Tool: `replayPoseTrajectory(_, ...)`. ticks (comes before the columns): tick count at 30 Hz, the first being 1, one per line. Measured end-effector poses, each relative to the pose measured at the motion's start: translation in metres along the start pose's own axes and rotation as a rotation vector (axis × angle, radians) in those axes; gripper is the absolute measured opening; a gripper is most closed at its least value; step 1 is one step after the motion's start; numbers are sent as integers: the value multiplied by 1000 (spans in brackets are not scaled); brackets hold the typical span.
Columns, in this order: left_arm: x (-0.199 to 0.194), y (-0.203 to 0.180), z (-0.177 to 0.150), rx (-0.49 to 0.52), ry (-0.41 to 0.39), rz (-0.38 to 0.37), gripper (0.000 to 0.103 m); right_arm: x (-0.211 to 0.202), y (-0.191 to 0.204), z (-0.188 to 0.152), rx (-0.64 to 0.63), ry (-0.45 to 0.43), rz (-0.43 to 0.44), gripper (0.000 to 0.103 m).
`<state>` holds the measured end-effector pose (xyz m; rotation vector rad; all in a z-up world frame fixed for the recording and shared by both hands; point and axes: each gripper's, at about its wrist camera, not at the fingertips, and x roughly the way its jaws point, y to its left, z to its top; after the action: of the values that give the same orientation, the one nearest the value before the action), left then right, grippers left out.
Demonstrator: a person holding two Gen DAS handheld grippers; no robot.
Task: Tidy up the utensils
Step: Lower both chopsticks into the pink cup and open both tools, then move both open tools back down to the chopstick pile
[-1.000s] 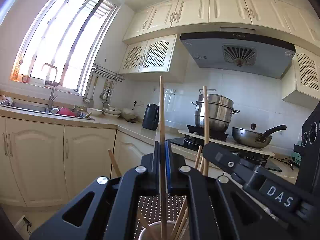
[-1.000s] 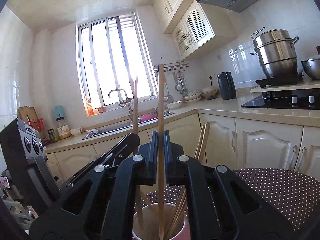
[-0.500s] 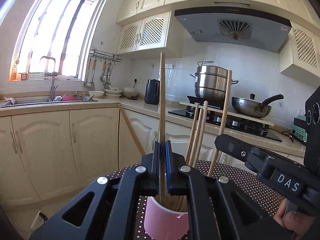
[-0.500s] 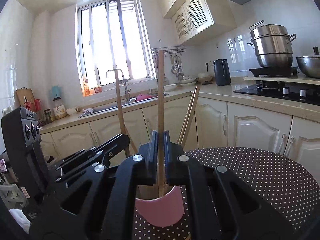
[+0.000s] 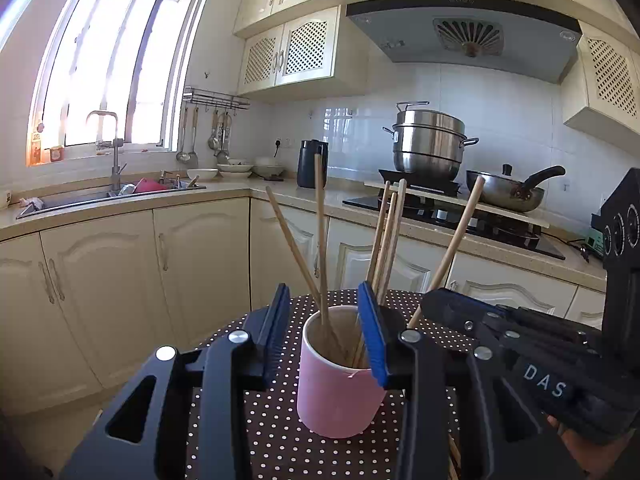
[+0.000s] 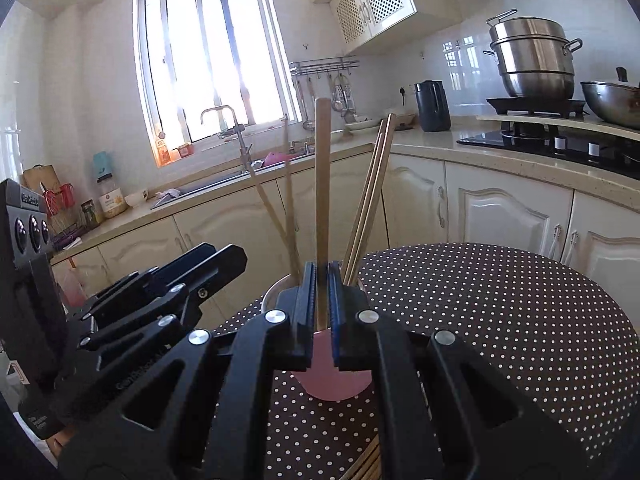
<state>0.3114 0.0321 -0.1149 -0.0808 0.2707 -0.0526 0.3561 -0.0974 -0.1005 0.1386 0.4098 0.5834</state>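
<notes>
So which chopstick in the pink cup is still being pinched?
The upright chopstick clamped in the right gripper; the others lean freely in the pink cup.

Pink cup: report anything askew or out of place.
The pink cup stands upright. Its chopsticks splay in different directions rather than bundled. More chopsticks lie loose on the dotted table, not yet in the cup.

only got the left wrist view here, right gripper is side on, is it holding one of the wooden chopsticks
observer: yes, the right gripper is shut on a light wooden chopstick, held upright over the pink cylindrical cup.
operator: whats on the counter left of the sink, my view cuts off there
observer: a glass jar with a pale label, and a wooden cutting board further left.
</notes>
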Motion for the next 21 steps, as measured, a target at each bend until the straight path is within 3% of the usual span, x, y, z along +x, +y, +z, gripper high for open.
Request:
replayPoseTrajectory(2,-7,-1,2,8,-2,9,42,-6,0,0,13,-2,-6,8)
replayPoseTrajectory(4,-14,-3,4,15,-7,26,54,-13,0,1,16,-7,-21,8)
replayPoseTrajectory(12,-56,-17,9,42,-81,98,70,-49,6,7,12,-28,-48,8)
replayPoseTrajectory(19,-80,-32,6,74,-53,68,74,-77,5,0,9,-1,-99,8)
replayPoseTrajectory(21,-82,-36,3,84,-33,59,74,-83,1,-4,10,13,-121,14)
